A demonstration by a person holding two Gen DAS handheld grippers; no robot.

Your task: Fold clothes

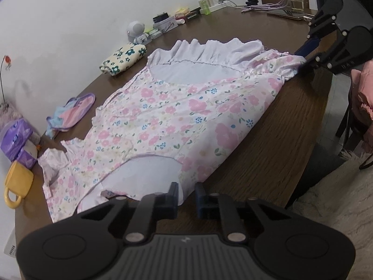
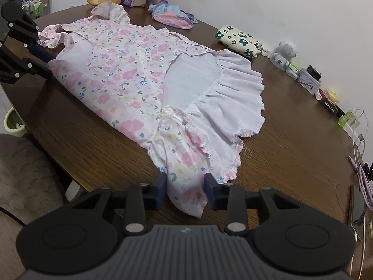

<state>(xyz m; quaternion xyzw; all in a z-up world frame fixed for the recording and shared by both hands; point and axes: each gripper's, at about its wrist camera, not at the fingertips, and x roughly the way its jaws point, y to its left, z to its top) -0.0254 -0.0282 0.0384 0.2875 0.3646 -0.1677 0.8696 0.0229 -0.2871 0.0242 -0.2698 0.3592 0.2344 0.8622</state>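
A pink floral dress (image 1: 174, 116) lies flat across the round brown table (image 1: 268, 151), lilac lining showing at both ends. In the left wrist view my left gripper (image 1: 187, 194) sits at the near end, its jaws close together with a fold of the white lining pinched between them. The right wrist view shows it at the left, at the shoulder end (image 2: 46, 63). My right gripper (image 2: 185, 186) is shut on a bunched corner of the dress's (image 2: 121, 74) ruffled hem, which fills the gap between its blue pads. It appears far right in the left wrist view (image 1: 302, 59).
A folded cream floral cloth (image 1: 123, 58), a small pastel garment (image 1: 70, 114), a yellow mug (image 1: 16, 184) and purple tissue packs (image 1: 16, 142) line the wall side. A white figurine (image 2: 285, 51), boxes and cables (image 2: 359, 137) sit further along. A pink-draped chair (image 1: 363, 98) stands beside the table.
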